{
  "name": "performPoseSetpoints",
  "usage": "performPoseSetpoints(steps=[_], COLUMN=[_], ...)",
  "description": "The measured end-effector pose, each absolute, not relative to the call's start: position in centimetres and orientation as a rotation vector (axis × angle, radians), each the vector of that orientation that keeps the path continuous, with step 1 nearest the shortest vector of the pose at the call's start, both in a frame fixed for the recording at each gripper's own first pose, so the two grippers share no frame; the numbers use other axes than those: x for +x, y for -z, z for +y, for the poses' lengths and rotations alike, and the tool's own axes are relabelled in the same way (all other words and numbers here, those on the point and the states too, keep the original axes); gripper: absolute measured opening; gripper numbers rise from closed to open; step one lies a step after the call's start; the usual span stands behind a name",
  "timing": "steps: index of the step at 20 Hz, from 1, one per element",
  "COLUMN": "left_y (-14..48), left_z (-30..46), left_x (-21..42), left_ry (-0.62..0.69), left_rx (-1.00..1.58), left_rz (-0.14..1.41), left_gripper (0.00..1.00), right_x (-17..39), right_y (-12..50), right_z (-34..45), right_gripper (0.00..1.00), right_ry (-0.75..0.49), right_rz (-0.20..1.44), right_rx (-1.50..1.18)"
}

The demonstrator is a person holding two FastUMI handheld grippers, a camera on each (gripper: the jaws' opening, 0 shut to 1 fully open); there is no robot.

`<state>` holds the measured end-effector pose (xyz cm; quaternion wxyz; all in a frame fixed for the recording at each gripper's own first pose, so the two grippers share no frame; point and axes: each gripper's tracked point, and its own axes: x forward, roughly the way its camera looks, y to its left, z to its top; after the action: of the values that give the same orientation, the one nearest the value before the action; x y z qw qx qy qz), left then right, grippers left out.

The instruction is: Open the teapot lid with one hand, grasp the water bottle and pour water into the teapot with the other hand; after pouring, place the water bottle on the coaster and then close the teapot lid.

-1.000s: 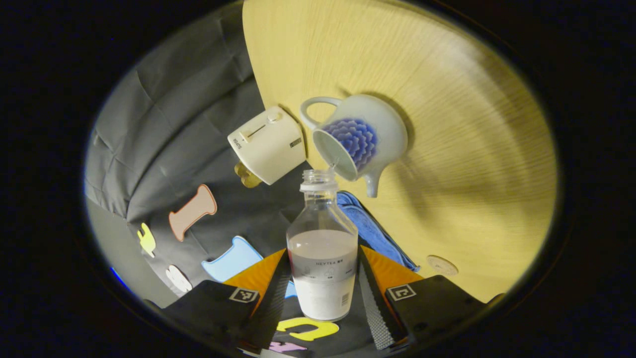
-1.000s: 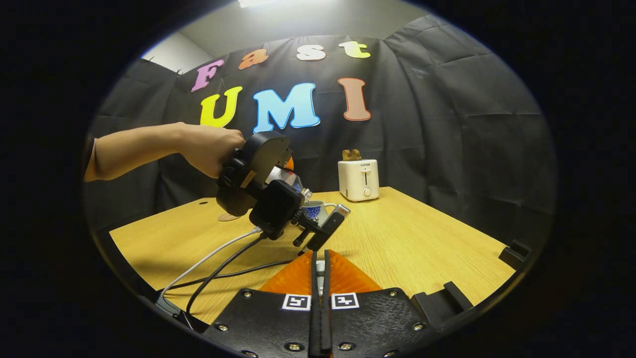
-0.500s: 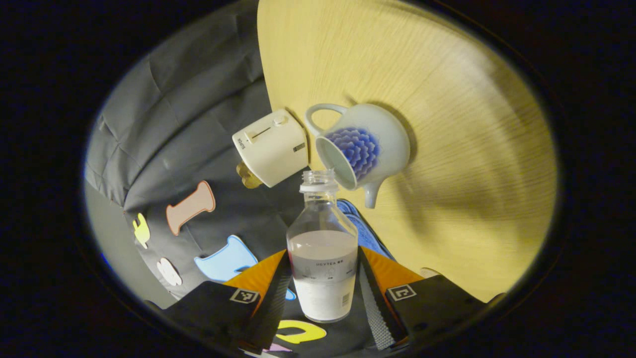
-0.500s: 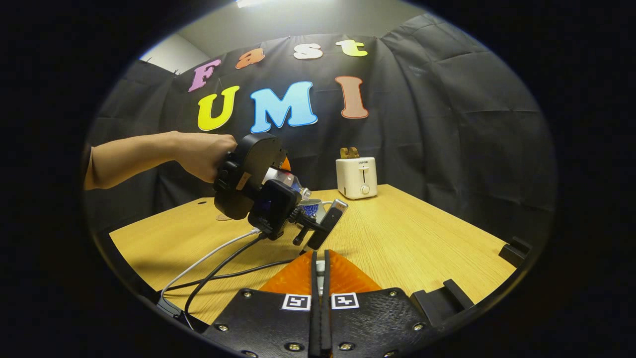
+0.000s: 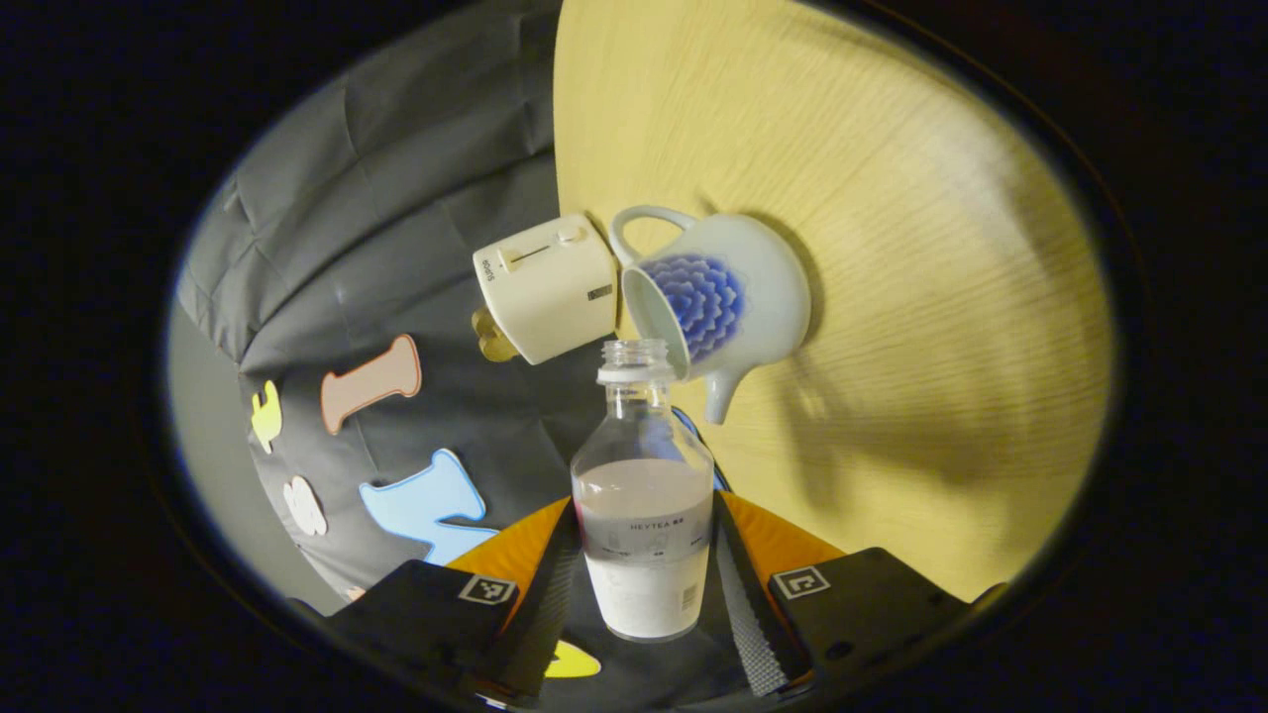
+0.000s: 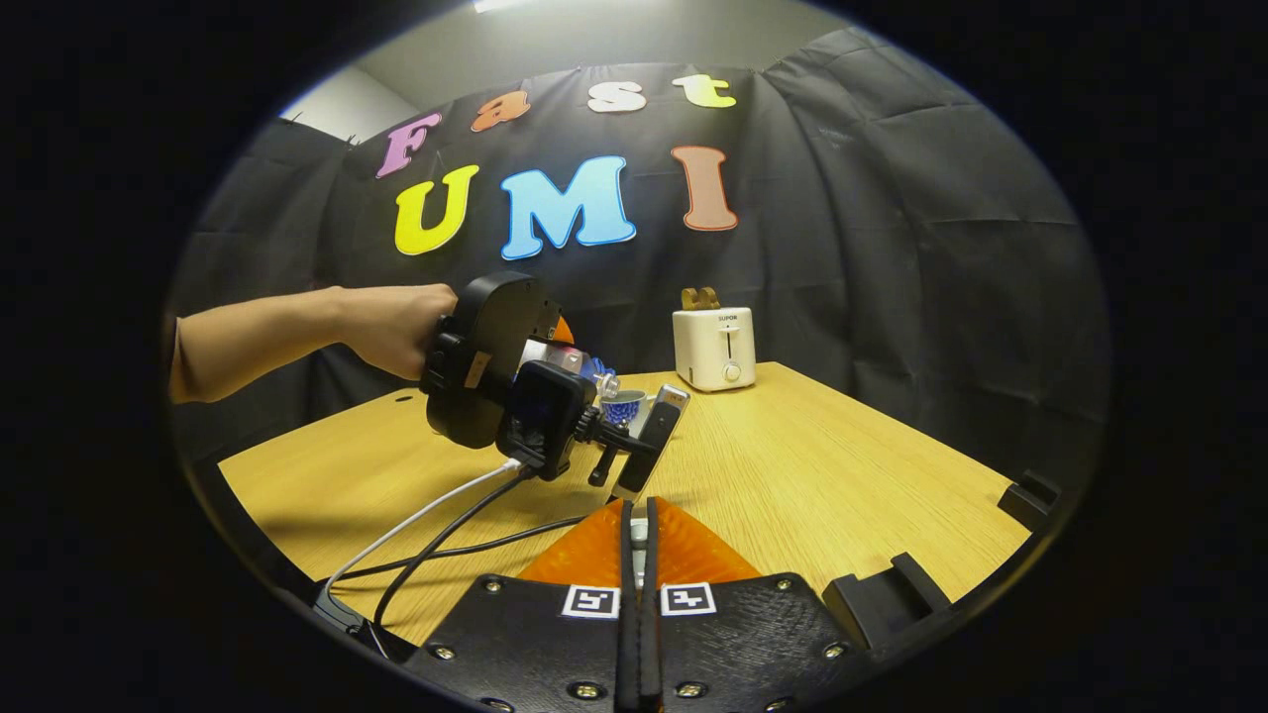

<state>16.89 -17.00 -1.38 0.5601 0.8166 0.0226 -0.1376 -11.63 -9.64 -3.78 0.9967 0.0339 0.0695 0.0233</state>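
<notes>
The water bottle [image 5: 644,515], clear with a wide uncapped neck, holds cloudy whitish liquid to about half its height. Its mouth sits right at the rim of the open teapot [image 5: 718,297], a rounded white pot with a blue petal pattern, a loop handle and a short spout; what is inside the pot cannot be made out. The left claw [image 5: 644,584] is clamped on the bottle's lower body, one finger on each side.

In the right gripper view, a bare forearm and hand [image 6: 391,327] reach in from the left and hold that claw tipped over the pot near the bench's [image 6: 822,465] far edge. A cream toaster [image 6: 714,347] stands at the far corner. The right claw [image 6: 635,540] has its fingers closed on a thin pale piece; whether this is the lid cannot be told.
</notes>
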Motion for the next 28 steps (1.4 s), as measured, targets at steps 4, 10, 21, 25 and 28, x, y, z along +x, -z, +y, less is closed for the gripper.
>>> performPoseSetpoints(steps=[4,10,21,25,28], left_y=[0.3,-1.8,-3.3,-3.9,-4.4], left_z=[-17.6,-13.1,4.6,10.0,10.6], left_x=[16.1,14.6,9.8,13.1,15.2], left_ry=[0.333,0.265,0.104,0.03,0.023], left_rx=[1.748,1.27,0.034,-0.068,-0.033], left_rz=[-0.029,-0.048,-0.002,-0.009,-0.032], left_gripper=[0.86,0.87,0.86,0.85,0.85], right_x=[-11.8,-11.4,-4.8,-3.6,-3.2], right_y=[3.0,-0.3,-1.4,-1.8,-1.6], right_z=[-9.6,-9.1,-4.8,-3.5,-3.4], right_gripper=[0.01,0.01,0.01,0.01,0.01], right_ry=[-0.041,-0.042,-0.142,-0.168,-0.168], right_rz=[0.123,0.021,0.007,-0.008,0.002], right_rx=[0.066,0.023,0.009,0.0,0.007])
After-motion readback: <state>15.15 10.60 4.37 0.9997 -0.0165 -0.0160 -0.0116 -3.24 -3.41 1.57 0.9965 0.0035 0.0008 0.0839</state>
